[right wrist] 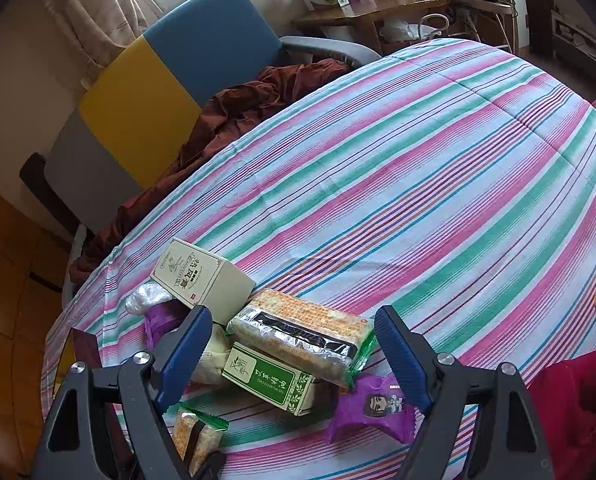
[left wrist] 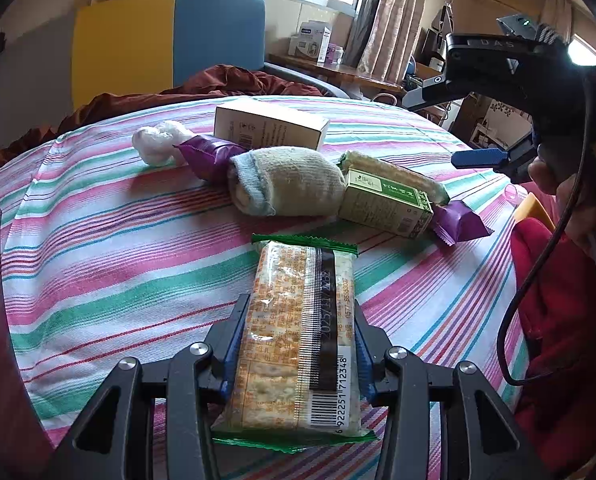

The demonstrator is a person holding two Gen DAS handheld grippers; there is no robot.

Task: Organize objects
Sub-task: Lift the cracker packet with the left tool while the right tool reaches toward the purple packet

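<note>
A clear green-edged cracker packet [left wrist: 298, 336] is clamped between the left gripper [left wrist: 298, 344] jaws; the right gripper [right wrist: 294, 344], at two o'clock, is held wide apart, empty.

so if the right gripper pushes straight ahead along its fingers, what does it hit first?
Probably the cracker pack lying across the green box: both sit between the open fingers of the right gripper, which looks down on the pile. Which is contacted first is unclear; depth is hard to judge.
</note>
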